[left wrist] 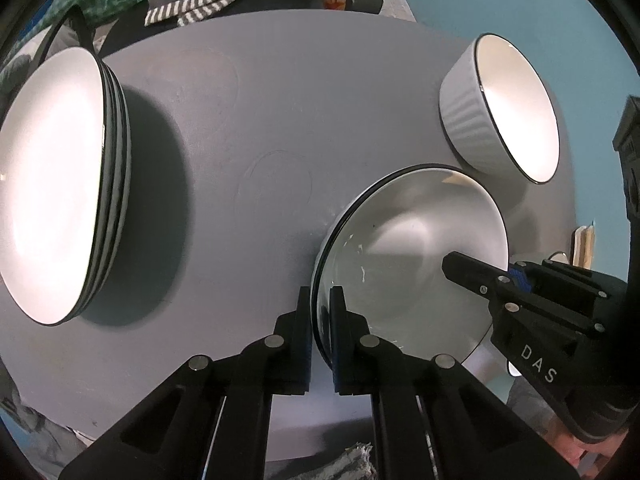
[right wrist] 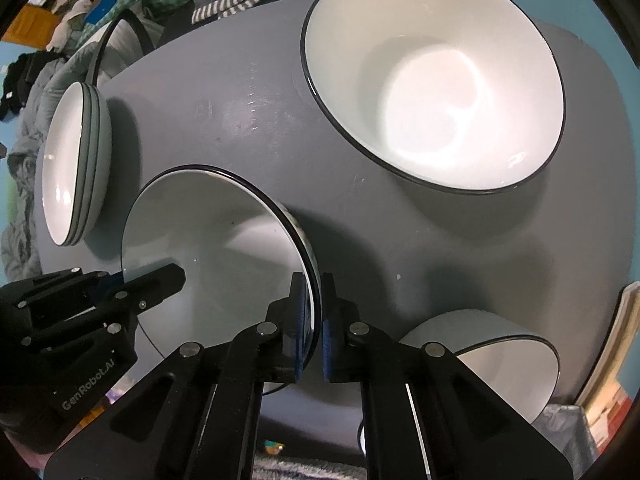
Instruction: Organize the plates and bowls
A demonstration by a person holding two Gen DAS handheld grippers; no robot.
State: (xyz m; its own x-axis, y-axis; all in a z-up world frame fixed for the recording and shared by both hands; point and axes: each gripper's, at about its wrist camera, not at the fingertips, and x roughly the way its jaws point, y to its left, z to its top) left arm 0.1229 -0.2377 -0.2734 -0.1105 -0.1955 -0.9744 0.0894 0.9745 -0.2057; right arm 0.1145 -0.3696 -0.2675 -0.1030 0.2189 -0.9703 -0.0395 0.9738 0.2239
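A white plate with a dark rim (left wrist: 404, 248) (right wrist: 216, 248) is held over the grey round table (left wrist: 248, 128) by both grippers. My left gripper (left wrist: 320, 312) is shut on its left rim. My right gripper (right wrist: 314, 304) is shut on its right rim; it also shows in the left wrist view (left wrist: 472, 276). A stack of like plates (left wrist: 60, 184) (right wrist: 74, 164) sits at the table's left. A ribbed white bowl (left wrist: 504, 108) (right wrist: 436, 88) stands at the far right. A second white bowl (right wrist: 492, 360) sits near the right front edge.
A striped cloth (left wrist: 200, 0) and a chair lie beyond the table's far edge. Books (right wrist: 612, 352) stand at the right edge. Clutter and boxes (right wrist: 52, 8) fill the floor at the back left. Bare table surface (left wrist: 248, 200) lies between the stack and the held plate.
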